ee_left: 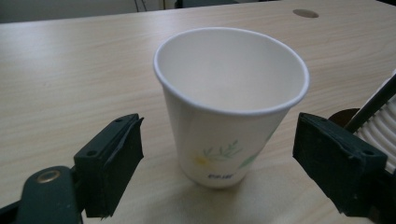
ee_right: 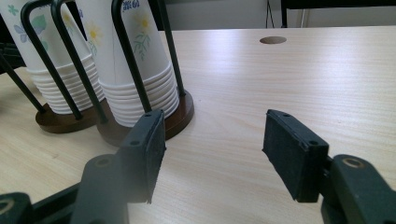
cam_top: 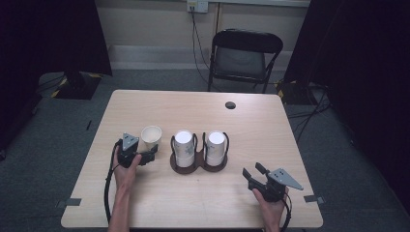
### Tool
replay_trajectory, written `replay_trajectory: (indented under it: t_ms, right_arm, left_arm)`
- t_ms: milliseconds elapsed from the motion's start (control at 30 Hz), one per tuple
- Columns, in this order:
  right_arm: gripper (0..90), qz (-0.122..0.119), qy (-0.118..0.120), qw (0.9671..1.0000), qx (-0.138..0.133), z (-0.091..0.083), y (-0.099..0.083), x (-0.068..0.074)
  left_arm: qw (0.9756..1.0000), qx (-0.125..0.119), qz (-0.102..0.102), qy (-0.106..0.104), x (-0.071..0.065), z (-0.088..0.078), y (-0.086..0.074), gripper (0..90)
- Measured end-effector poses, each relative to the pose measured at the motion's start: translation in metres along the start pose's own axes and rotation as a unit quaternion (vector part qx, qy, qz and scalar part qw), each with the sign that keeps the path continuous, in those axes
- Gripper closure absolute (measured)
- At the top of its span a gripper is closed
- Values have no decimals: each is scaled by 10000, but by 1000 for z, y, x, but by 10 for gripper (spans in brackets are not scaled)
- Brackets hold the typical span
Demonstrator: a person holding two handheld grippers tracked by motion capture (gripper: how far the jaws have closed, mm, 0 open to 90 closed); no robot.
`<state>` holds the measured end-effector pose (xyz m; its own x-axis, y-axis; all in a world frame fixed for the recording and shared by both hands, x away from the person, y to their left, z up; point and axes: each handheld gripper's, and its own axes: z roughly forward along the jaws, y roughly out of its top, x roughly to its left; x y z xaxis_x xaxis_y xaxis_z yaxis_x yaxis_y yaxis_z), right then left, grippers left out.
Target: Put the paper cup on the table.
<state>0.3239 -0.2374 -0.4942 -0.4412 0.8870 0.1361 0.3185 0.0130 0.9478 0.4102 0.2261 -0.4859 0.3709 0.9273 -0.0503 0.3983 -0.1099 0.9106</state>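
Note:
A single white paper cup [cam_top: 151,137] [ee_left: 224,140] with a small leaf print stands upright and empty on the table, left of the holder. My left gripper [cam_top: 147,152] [ee_left: 223,161] is open with a jaw on each side of the cup and a gap at each pad. A dark wooden holder [cam_top: 198,166] [ee_right: 180,116] with black wire loops keeps two stacks of upside-down cups [cam_top: 184,145] [cam_top: 215,144] [ee_right: 135,70]. My right gripper [cam_top: 252,173] [ee_right: 215,147] stands open over bare table to the right of the holder, with nothing between its pads.
The light wooden table [cam_top: 251,125] has a round cable hole [cam_top: 230,105] [ee_right: 273,40] near its far edge. A black folding chair [cam_top: 244,58] stands behind the table. Bare wood lies between the holder and the right gripper.

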Motion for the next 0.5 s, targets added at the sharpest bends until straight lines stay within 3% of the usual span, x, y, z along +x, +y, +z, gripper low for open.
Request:
replay_trajectory:
  t_ms: [67, 167, 300, 433, 500]
  right_arm:
    - [385, -2, -2, 10000, -5, 0, 0, 0]
    - [385, 7, -1, 10000, -22, 0, 0, 0]
    - [385, 6, -8, 10000, -22, 0, 0, 0]
    - [385, -1, -17, 10000, -36, -1, 0, 0]
    - [385, 8, -19, 10000, -40, -1, 0, 0]
  left_arm:
    - [9998, -91, 133, -74, -3, -6, -1, 156]
    - [9995, -117, 276, 34, -7, -16, -1, 157]
    - [9992, -326, 199, 109, -13, -27, -2, 155]
    - [9982, -423, 348, 249, -18, -37, -7, 155]
    - [9983, -458, 240, 251, -18, -42, -11, 156]
